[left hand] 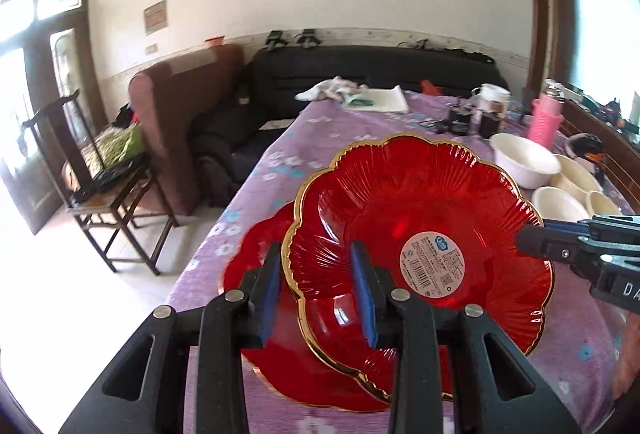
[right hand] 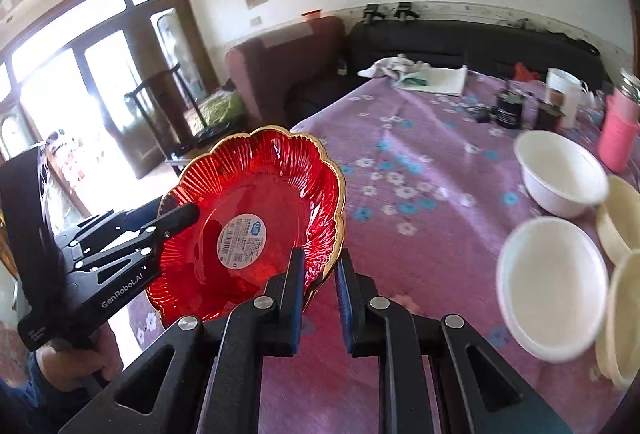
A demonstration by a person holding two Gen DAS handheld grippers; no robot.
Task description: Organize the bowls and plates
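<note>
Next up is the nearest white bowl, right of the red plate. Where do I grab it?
Take the white bowl by its near-left rim, one tool finger inside and one outside, coming from above. It sits upright and open, and cream bowls crowd its right side.

Red scalloped glass plates with gold rims: two are seen, one (left hand: pixel 420 234) raised and tilted, one (left hand: pixel 260 274) flat on the cloth beneath it
White round bowls: two are counted, (right hand: pixel 560 178) and (right hand: pixel 552 286)
Cream-coloured round bowls: two are counted at the right edge, (right hand: pixel 620 218) and (right hand: pixel 624 318)
Round white barcode stickers: one (left hand: pixel 433 260) is seen, on the raised plate
</note>
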